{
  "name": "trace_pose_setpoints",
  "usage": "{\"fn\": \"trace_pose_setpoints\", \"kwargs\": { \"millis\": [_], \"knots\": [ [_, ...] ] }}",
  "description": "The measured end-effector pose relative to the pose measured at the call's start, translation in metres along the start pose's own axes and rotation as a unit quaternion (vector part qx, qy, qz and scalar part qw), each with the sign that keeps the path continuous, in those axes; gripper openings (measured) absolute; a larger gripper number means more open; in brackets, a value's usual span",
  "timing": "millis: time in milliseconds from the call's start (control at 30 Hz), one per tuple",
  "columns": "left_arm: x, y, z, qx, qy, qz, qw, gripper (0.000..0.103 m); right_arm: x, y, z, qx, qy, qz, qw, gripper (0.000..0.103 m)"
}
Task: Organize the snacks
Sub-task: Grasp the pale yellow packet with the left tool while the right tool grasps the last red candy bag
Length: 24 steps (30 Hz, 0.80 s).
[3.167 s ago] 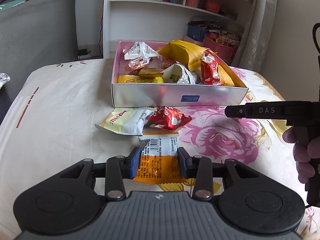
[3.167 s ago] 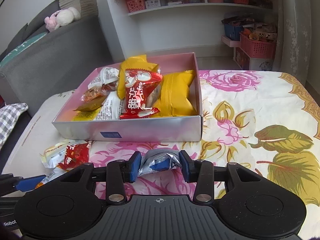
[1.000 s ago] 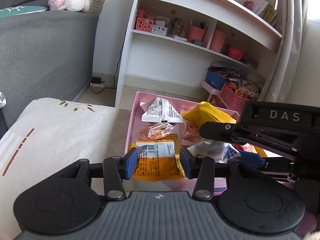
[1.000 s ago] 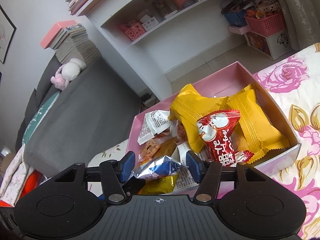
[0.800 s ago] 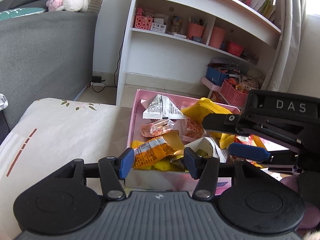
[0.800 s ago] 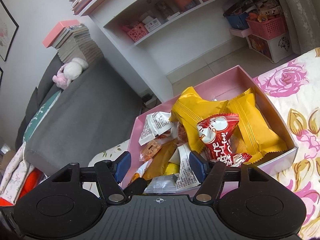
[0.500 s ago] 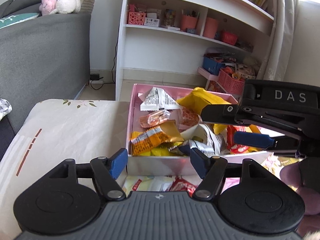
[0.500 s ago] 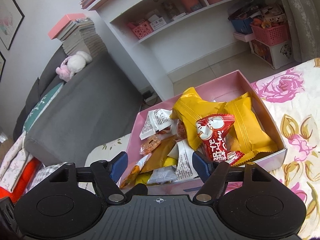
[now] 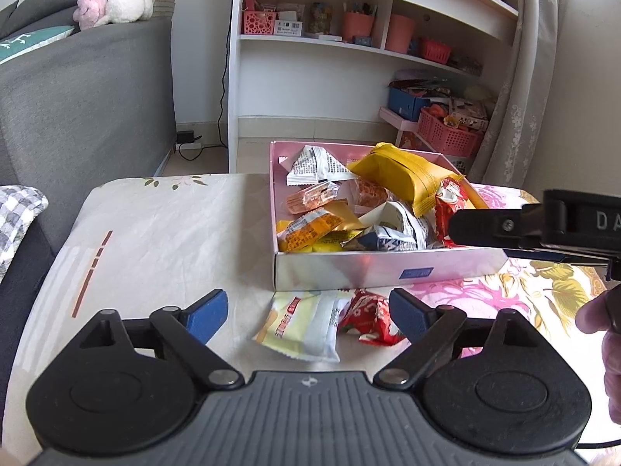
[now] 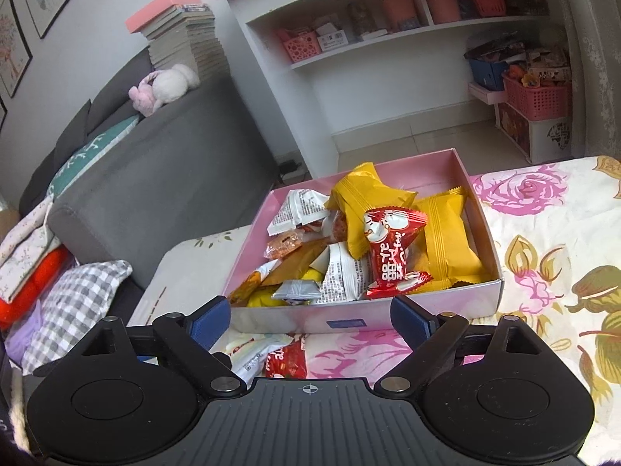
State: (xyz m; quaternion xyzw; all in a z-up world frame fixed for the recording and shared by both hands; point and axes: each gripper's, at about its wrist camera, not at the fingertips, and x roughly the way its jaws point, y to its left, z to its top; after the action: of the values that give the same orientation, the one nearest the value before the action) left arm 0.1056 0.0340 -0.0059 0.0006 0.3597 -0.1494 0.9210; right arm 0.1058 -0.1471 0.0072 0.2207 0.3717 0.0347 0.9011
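Note:
A pink box point(image 9: 388, 272) point(image 10: 427, 310) on the flowered cloth holds several snack packets, among them an orange packet point(image 9: 308, 229) and a silver-blue packet point(image 10: 297, 290) near its front wall. A pale yellow packet point(image 9: 302, 324) and a red packet point(image 9: 368, 316) lie on the cloth in front of the box; they also show in the right wrist view point(image 10: 248, 353) point(image 10: 285, 359). My left gripper point(image 9: 308, 312) is open and empty above these two. My right gripper point(image 10: 310, 316) is open and empty before the box's front wall; its side shows in the left wrist view point(image 9: 535, 229).
A grey sofa point(image 9: 77, 89) with a checked cloth point(image 10: 73, 303) stands at the left. A white shelf unit point(image 9: 349, 58) and pink baskets point(image 9: 446, 136) are behind the table. The table edge runs at the left point(image 9: 50, 272).
Both grippers let go of their packets into the box, the orange one from the left and the silver-blue one from the right, opened wide and drew back toward the near side.

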Motion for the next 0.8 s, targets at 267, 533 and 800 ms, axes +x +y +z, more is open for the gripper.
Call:
{"fn": "trace_pose_setpoints", "kwargs": {
  "millis": [267, 533, 800],
  "knots": [
    [-0.006, 0.009, -0.012, 0.020, 0.013, 0.003, 0.9997, 0.101, -0.013, 0.004, -0.014, -0.055, -0.002, -0.023, 0.998, 0.094],
    [0.002, 0.015, -0.022, 0.061, 0.024, 0.011, 0.9978, 0.101, -0.010, 0.009, -0.041, -0.149, 0.007, -0.050, 0.988, 0.094],
    [0.021, 0.015, -0.016, 0.052, 0.041, -0.008, 0.9978, 0.096, 0.006, 0.015, -0.063, -0.233, 0.021, -0.061, 0.970, 0.094]
  ]
}}
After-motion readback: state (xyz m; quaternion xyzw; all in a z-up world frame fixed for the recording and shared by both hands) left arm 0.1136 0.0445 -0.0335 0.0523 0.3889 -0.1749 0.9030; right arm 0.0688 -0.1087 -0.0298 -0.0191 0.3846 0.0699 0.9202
